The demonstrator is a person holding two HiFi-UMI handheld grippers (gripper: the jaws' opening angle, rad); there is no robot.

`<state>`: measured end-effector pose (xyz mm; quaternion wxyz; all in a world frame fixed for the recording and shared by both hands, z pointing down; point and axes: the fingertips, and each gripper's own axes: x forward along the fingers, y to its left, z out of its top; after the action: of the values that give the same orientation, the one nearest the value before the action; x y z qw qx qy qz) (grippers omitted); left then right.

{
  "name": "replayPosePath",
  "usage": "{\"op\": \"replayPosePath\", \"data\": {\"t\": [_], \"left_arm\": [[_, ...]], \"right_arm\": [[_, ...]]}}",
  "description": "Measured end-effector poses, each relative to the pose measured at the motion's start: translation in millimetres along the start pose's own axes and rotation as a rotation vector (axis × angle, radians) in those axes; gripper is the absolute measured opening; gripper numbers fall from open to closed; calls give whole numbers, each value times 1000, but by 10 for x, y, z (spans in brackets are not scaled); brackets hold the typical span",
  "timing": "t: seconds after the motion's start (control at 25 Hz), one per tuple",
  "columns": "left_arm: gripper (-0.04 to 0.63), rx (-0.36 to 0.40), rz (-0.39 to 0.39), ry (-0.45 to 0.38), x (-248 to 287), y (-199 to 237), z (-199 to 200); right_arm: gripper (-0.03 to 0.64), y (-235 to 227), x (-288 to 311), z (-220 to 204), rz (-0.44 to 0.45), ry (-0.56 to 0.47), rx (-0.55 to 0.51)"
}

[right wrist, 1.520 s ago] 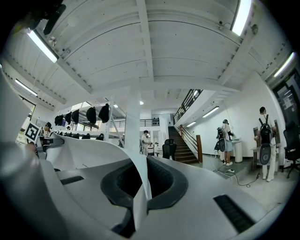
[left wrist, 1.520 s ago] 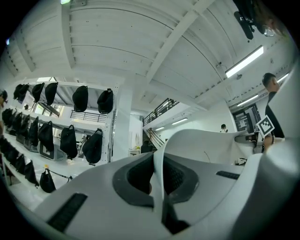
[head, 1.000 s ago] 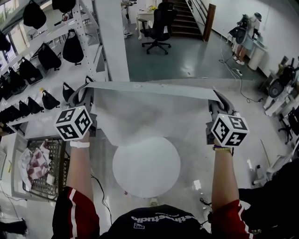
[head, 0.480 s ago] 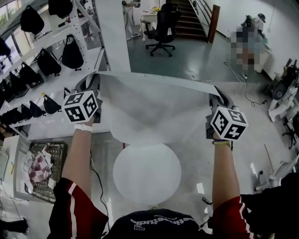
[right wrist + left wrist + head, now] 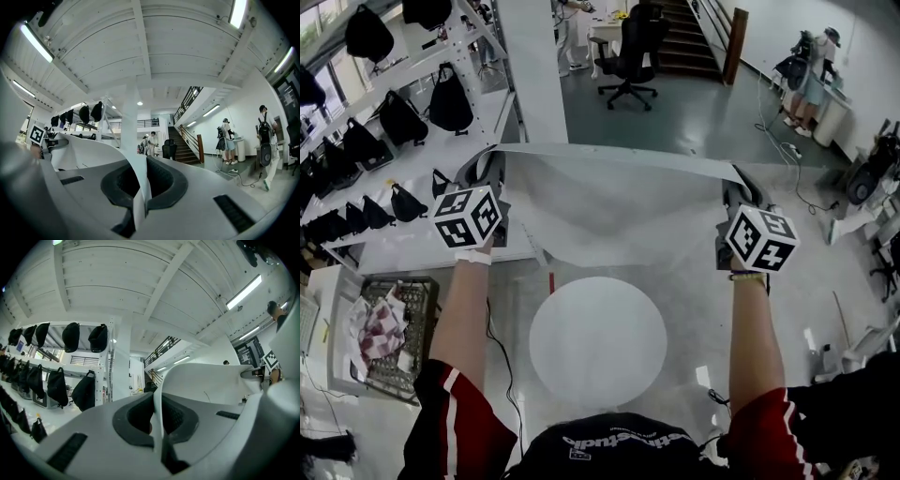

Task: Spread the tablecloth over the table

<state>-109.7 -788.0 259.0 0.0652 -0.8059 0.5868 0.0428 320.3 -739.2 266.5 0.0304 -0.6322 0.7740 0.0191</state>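
Note:
A white tablecloth (image 5: 619,211) hangs stretched in the air between my two grippers, its top edge taut and its lower edge sagging just beyond the far rim of the round white table (image 5: 598,339). At the cloth's left corner my left gripper (image 5: 490,164) is shut on the fabric. In the left gripper view the left gripper (image 5: 157,427) has a fold of tablecloth (image 5: 201,380) pinched between its jaws. My right gripper (image 5: 735,180) is shut on the right corner. The right gripper view shows the right gripper (image 5: 140,197) clamping a strip of tablecloth (image 5: 84,145).
Racks of black bags (image 5: 394,117) line the left side. A wire basket (image 5: 389,337) with a checked cloth stands at the lower left. A white pillar (image 5: 534,75) rises just beyond the cloth, an office chair (image 5: 630,56) behind it. A person (image 5: 814,70) stands far right.
Both grippers have carried the cloth away from me, up the picture. Its hanging lower edge has lifted from the table's far side to just beyond the rim.

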Motion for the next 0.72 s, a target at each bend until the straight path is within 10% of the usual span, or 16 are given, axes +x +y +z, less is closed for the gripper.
{"op": "replayPosePath", "data": {"t": [0.72], "left_arm": [[18, -60, -58, 189, -1026, -216, -1105]], "right_arm": [[29, 277, -890, -1048, -36, 192, 36]]}}
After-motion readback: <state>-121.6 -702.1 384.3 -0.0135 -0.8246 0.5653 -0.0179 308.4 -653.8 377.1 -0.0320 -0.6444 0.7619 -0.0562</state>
